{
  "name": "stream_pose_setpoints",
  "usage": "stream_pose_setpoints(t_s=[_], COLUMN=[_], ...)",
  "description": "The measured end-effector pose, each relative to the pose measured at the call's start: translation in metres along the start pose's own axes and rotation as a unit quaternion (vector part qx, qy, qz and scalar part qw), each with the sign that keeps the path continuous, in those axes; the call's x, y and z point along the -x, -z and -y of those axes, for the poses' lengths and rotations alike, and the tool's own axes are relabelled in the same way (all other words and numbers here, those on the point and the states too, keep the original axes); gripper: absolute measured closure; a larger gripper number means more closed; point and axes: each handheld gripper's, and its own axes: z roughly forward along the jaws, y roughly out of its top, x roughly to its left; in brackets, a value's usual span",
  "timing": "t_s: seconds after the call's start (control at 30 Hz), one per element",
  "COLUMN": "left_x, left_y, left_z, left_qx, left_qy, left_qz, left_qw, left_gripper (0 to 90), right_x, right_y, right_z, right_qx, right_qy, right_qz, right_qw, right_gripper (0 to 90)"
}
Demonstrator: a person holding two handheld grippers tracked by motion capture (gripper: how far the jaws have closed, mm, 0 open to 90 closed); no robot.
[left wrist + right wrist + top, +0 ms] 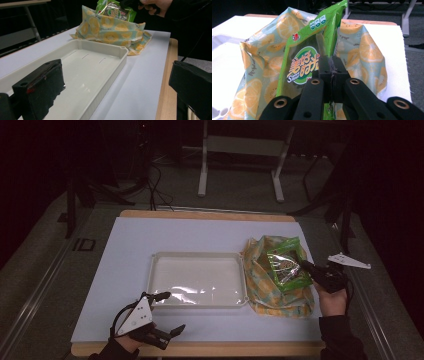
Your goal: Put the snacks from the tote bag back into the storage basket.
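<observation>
A green snack packet [286, 267] [312, 50] [115, 10] stands partly out of a lemon-print bag [272, 290] [264, 70] [110, 31] at the table's right. My right gripper [304, 265] [332, 75] is shut on the packet's edge, its jaws pressed together on the foil. A white tray [196, 258] [117, 51] lies in the middle of the table, with nothing in it. My left gripper [170, 312] [117, 87] is open near the front left, one jaw over the tray's near corner, the other over the white mat.
A white mat [130, 245] covers a wooden table [210, 350], whose front edge runs just below my left hand. A person's hand [332, 300] holds the right gripper. Table legs and cables stand on the dark floor behind.
</observation>
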Motion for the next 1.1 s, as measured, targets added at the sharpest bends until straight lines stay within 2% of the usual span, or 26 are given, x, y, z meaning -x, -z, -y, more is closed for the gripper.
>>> stream_pose_setpoints(t_s=[0.6, 0.97, 1.1], left_x=[0.0, 0.0, 0.0], left_y=[0.0, 0.0, 0.0], left_z=[0.0, 0.0, 0.0], left_qx=[0.0, 0.001, 0.001], left_qy=[0.0, 0.0, 0.001], left_qz=[-0.001, -0.001, -0.001], left_qw=[1.0, 1.0, 1.0], left_gripper=[0.3, 0.3, 0.3], right_x=[0.005, 0.003, -0.002], right_y=[0.023, 0.034, 0.04], right_z=[-0.007, -0.018, -0.024], right_qx=[0.027, 0.041, 0.048], right_qy=[-0.02, -0.02, -0.02], right_qz=[0.034, 0.043, 0.053], right_qw=[0.9988, 0.998, 0.9972], right_gripper=[89.2, 89.2, 89.2])
